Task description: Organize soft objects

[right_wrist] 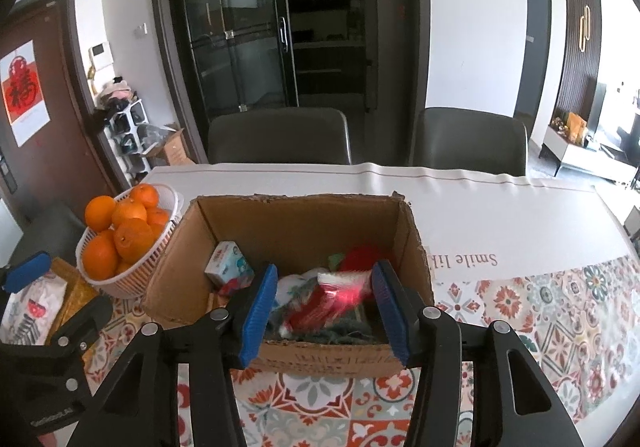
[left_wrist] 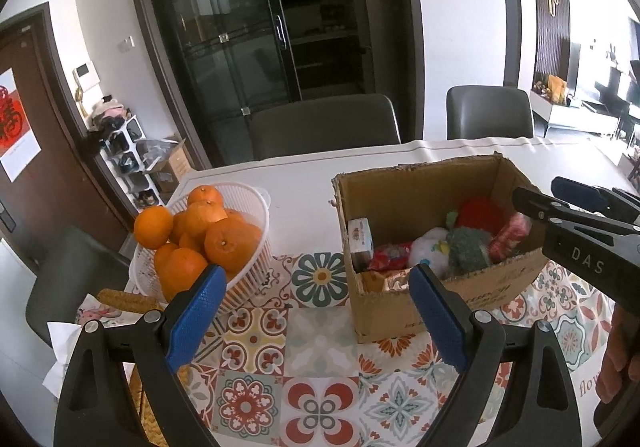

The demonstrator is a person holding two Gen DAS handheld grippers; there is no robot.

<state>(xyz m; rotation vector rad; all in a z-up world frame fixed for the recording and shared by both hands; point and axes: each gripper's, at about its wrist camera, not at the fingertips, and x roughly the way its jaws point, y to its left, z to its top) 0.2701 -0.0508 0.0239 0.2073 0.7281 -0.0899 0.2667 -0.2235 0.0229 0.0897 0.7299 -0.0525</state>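
An open cardboard box [left_wrist: 400, 311] stands on the patterned tablecloth; it also shows in the right wrist view [right_wrist: 296, 223]. Inside lie soft things: a red plush [left_wrist: 478, 211], a white plush [left_wrist: 430, 247], a grey-green knitted piece [left_wrist: 468, 249], red packets [right_wrist: 336, 301] and a tissue pack [right_wrist: 228, 263]. My left gripper [left_wrist: 316, 287] is open and empty, low over the cloth left of the box. My right gripper [right_wrist: 326, 303] is open over the box's near edge, with a red packet blurred between its fingers but not gripped.
A white basket [left_wrist: 240, 279] of oranges [left_wrist: 230, 243] stands left of the box, also in the right wrist view [right_wrist: 132, 275]. A woven mat and paper [right_wrist: 36, 307] lie at the table's left edge. Two grey chairs [right_wrist: 280, 135] stand behind the table.
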